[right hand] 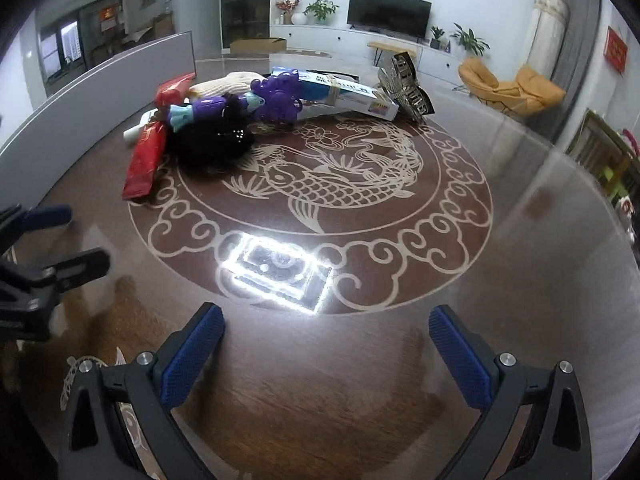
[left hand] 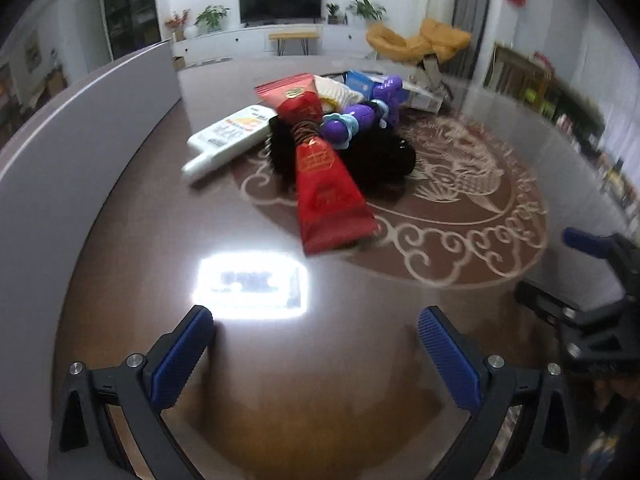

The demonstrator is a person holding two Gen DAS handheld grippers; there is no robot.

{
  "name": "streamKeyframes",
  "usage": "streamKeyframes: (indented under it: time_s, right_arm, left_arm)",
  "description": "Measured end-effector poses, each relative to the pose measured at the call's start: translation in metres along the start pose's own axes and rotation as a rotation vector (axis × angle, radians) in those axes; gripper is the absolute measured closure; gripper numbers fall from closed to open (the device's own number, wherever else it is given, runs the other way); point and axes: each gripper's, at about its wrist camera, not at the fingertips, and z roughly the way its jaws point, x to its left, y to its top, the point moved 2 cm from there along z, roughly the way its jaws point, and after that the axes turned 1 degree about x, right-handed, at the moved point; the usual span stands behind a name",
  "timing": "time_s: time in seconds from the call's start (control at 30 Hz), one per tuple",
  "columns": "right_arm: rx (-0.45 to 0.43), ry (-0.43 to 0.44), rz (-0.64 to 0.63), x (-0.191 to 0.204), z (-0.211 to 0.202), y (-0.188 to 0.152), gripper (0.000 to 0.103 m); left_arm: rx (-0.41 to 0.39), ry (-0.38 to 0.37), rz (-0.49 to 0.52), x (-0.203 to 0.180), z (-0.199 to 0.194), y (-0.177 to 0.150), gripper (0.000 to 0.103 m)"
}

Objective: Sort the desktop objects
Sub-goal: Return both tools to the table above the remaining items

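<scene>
— Glossy brown wood with a pale carp-and-cloud inlay is what the round tabletop (right hand: 500,240) is made of, and nothing on it appears to have been sorted yet.

— How is that judged?

— Everything is still heaped in one pile at the far side. A long red foil pouch with gold print (left hand: 326,192) is laid over a black bristly brush-like bundle (left hand: 372,164), and a purple and light-blue plastic toy (right hand: 256,104) is stacked on top. A white plastic squeeze bottle (left hand: 226,134) is seen at the pile's left edge, touching it. A cream knitted cloth (right hand: 224,85) and a long blue-and-white cardboard box (right hand: 348,94) lie behind, with a silvery metal model building (right hand: 406,82) just beside the box.

— And the claws?

— Both are spread wide with nothing between the pads. The left claw (left hand: 316,348) is held over bare wood, well short of the pouch. The right claw (right hand: 326,350) is likewise held above the near rim of the inlay, well apart from the pile.

— So what is left?

— All of it, by this reading: no item has been separated or grouped, and no container is seen. The red pouch, nearest the left claw, would be a likely first pick.
</scene>
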Motion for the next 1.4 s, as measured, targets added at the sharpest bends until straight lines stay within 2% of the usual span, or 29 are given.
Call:
streamKeyframes:
  time_s: [0.13, 0.23, 1.4]
  right_arm:
    - [0.02, 0.046, 0.05, -0.001, 0.003, 0.001, 0.0]
    - [0.02, 0.04, 0.048, 0.0, 0.004, 0.002, 0.0]
    - [0.021, 0.039, 0.049, 0.001, 0.002, 0.002, 0.0]
  left_arm:
    - [-0.014, -0.008, 0.007, 0.002, 0.01, 0.015, 0.0]
    - [-0.017, 0.009, -0.026, 0.007, 0.011, 0.02, 0.0]
    - [-0.018, 0.005, -0.017, 0.01, 0.006, 0.017, 0.0]
